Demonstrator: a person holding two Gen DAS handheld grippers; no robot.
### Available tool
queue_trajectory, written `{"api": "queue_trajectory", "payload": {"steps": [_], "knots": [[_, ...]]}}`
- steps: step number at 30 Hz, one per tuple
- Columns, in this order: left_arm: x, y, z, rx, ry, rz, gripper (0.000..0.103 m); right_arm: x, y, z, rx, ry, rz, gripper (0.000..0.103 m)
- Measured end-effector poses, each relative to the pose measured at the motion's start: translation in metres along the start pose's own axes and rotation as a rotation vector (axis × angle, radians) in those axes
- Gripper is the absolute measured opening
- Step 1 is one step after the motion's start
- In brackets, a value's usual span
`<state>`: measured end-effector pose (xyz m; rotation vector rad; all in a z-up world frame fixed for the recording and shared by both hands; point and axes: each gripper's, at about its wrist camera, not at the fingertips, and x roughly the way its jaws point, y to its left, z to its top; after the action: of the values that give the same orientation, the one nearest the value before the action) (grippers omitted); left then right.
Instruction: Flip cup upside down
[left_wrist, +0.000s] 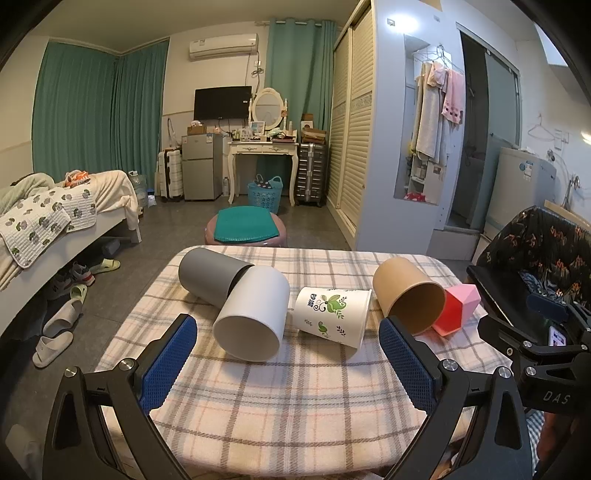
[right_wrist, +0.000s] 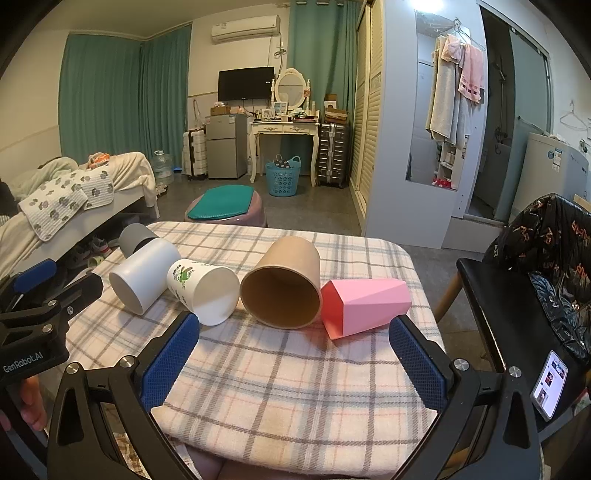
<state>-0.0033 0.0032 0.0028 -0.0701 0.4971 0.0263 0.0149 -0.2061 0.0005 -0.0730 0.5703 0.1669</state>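
Several cups lie on their sides in a row on the plaid-covered table (left_wrist: 295, 398): a grey cup (left_wrist: 207, 275), a white cup (left_wrist: 255, 314), a floral paper cup (left_wrist: 334, 315), a brown paper cup (left_wrist: 408, 297) and a pink faceted cup (left_wrist: 460, 308). The right wrist view shows them too: grey (right_wrist: 135, 238), white (right_wrist: 146, 275), floral (right_wrist: 205, 291), brown (right_wrist: 282, 282), pink (right_wrist: 365, 304). My left gripper (left_wrist: 288, 362) is open and empty, short of the white and floral cups. My right gripper (right_wrist: 295, 363) is open and empty, short of the brown and pink cups.
A black chair (right_wrist: 517, 314) with a patterned bag stands right of the table, with a phone (right_wrist: 550, 384) on it. A pink stool with a green cushion (left_wrist: 245, 229) stands beyond the table. A bed (left_wrist: 55, 221) is at the left.
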Motion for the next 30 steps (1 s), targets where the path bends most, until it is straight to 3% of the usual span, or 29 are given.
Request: {"api": "queue_trajectory", "payload": {"steps": [30], "knots": [[0.0007, -0.0014, -0.0020, -0.001, 0.002, 0.004, 0.102, 0.0000, 0.0046, -0.0049, -0.001, 0.004, 0.012, 0.103]]}}
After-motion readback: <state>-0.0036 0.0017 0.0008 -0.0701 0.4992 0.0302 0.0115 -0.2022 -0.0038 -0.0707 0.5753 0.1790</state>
